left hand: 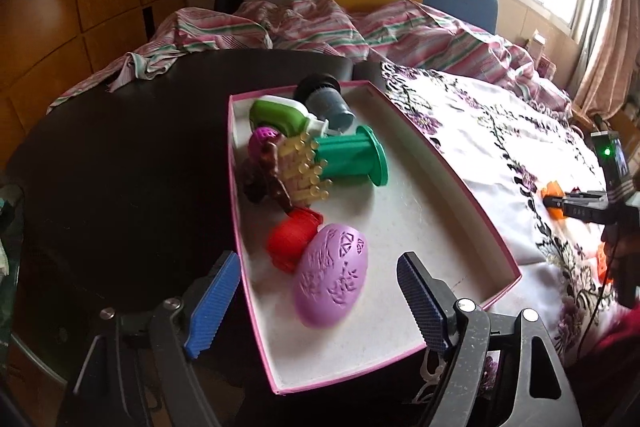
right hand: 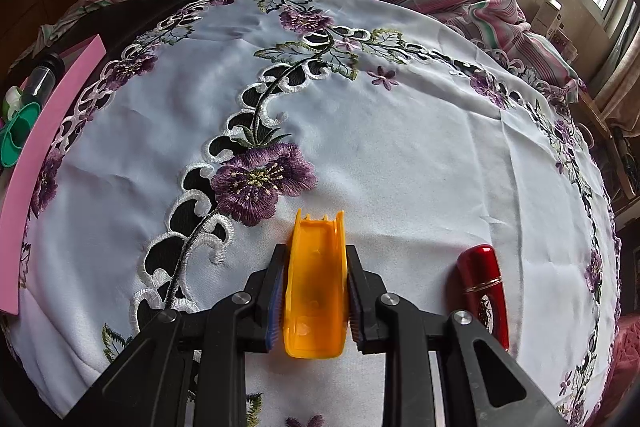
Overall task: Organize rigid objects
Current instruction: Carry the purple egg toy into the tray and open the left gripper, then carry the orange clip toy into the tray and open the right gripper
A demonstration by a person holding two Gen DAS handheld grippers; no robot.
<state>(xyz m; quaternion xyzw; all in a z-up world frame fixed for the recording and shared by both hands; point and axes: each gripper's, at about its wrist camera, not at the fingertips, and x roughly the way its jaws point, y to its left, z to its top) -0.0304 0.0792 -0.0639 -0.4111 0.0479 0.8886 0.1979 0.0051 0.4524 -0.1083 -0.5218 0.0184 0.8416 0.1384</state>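
Observation:
A pink-rimmed white box [left hand: 408,219] on the dark table holds a purple egg-shaped case [left hand: 330,283], a red ribbed piece [left hand: 290,241], a green spool [left hand: 356,157], a bundle of pale sticks [left hand: 304,171], a grey bottle [left hand: 330,103] and a green-and-white container [left hand: 280,115]. My left gripper [left hand: 318,259] hovers open over the box's near end. The purple case lies between its blue pads [left hand: 216,291], touching neither. My right gripper [right hand: 316,251] is shut on an orange plastic piece [right hand: 316,287] above the embroidered white cloth [right hand: 400,147]. A red tube [right hand: 484,291] lies just to its right.
The box's pink wall [right hand: 40,155] edges the cloth on the left, with the green spool [right hand: 16,139] behind it. A striped pink sheet [left hand: 320,27] is bunched at the back, in front of chair backs. The right gripper [left hand: 560,205] and a hand show at the right edge.

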